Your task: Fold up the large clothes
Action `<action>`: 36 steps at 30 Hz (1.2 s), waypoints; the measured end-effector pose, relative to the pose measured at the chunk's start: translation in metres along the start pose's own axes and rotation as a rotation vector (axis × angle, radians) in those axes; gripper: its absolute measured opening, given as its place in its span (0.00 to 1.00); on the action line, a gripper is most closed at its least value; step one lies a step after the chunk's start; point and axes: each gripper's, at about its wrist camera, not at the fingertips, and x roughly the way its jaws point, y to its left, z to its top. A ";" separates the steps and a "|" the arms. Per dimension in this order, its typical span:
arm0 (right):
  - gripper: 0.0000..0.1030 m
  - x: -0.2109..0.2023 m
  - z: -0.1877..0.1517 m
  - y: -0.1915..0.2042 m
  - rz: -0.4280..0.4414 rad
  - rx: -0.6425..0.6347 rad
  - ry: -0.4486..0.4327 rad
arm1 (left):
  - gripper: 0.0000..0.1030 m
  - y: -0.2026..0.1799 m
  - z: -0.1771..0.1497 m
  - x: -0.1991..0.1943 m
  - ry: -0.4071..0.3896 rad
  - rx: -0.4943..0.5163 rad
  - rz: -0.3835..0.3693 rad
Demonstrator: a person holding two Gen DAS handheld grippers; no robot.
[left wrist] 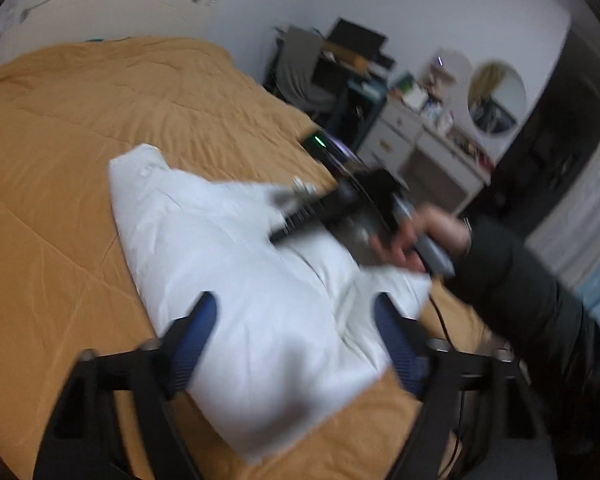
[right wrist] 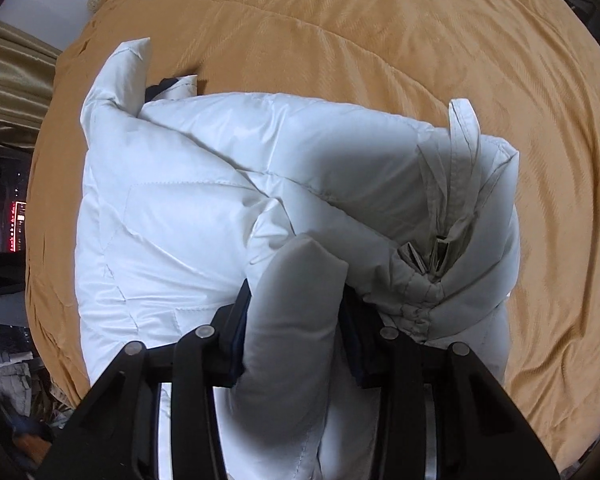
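Observation:
A white puffy jacket (left wrist: 236, 264) lies folded into a bundle on the bed. In the left wrist view my left gripper (left wrist: 296, 316) hovers over its near end, jaws wide apart, and the blue pads (left wrist: 198, 332) press on nothing. The same view shows a hand (left wrist: 420, 236) in a dark sleeve holding my right gripper (left wrist: 300, 208) down on the jacket's far side. In the right wrist view my right gripper (right wrist: 296, 296) is shut on a thick roll of the jacket (right wrist: 204, 184). A hanging loop (right wrist: 466, 128) and gathered collar show at the right.
A mustard-yellow quilt (left wrist: 100, 120) covers the bed around the jacket (right wrist: 380, 40). Past the bed's far corner stand a white dresser (left wrist: 420, 148), a round mirror (left wrist: 496, 96) and a cluttered desk (left wrist: 340, 64). A dark device with a green light (left wrist: 320, 144) sits at the bed's edge.

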 end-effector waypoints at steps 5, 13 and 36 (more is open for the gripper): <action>0.43 -0.004 -0.025 -0.003 -0.008 -0.024 -0.070 | 0.83 0.055 0.028 0.125 0.123 -0.073 0.082; 0.50 -0.125 -0.145 0.033 -0.184 -0.082 -0.503 | 0.87 0.067 0.024 0.151 0.162 -0.070 0.117; 0.49 -0.003 -0.279 0.019 -0.048 0.114 -0.502 | 0.96 -0.081 0.085 0.257 0.358 0.480 0.363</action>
